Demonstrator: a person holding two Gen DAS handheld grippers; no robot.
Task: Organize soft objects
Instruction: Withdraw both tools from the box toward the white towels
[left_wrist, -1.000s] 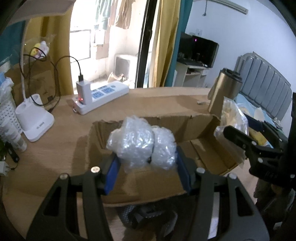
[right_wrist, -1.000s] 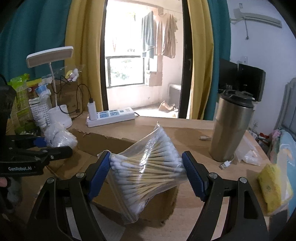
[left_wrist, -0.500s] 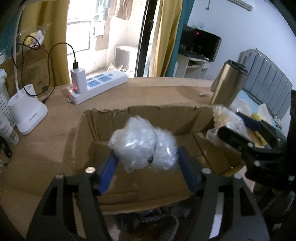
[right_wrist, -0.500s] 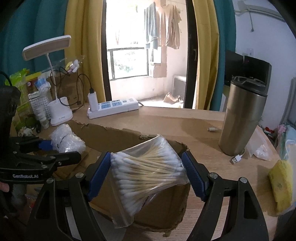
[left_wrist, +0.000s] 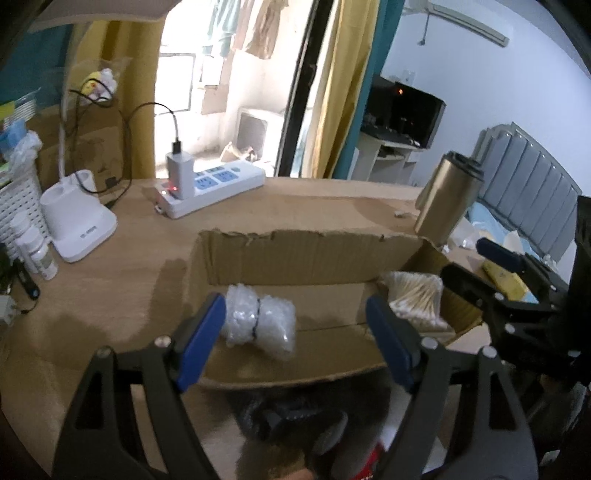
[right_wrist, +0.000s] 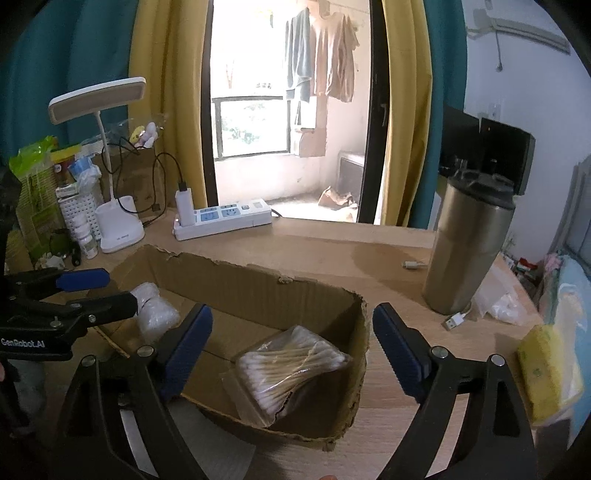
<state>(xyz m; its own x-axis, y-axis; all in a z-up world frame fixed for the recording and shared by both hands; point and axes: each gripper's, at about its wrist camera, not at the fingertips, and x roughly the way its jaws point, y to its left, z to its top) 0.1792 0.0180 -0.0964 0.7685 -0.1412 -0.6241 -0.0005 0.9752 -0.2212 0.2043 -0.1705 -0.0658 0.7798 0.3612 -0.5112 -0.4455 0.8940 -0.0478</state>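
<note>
An open cardboard box (left_wrist: 306, 251) (right_wrist: 258, 284) sits on the wooden table. A bubble-wrap roll (left_wrist: 258, 325) (right_wrist: 155, 314) lies on the box floor at its left end. My left gripper (left_wrist: 295, 310) (right_wrist: 107, 290) hangs over it with its jaws opening; the roll rests close by the left pad, ungripped. A clear bag of cotton swabs (right_wrist: 291, 365) (left_wrist: 417, 299) lies at the box's right end. Above it my right gripper (right_wrist: 291, 314) (left_wrist: 476, 266) is opening too, with nothing between its pads.
A steel tumbler (right_wrist: 469, 251) stands right of the box, with a USB plug (right_wrist: 456, 321) and a plastic bag (right_wrist: 498, 299) at its foot. A yellow packet (right_wrist: 546, 376) lies far right. A power strip (right_wrist: 221, 218), lamp base (right_wrist: 120, 225) and small bottles stand behind left.
Both grippers have spread their jaws and let go. The bubble-wrap roll and the swab bag dropped from between the pads onto the box floor.
</note>
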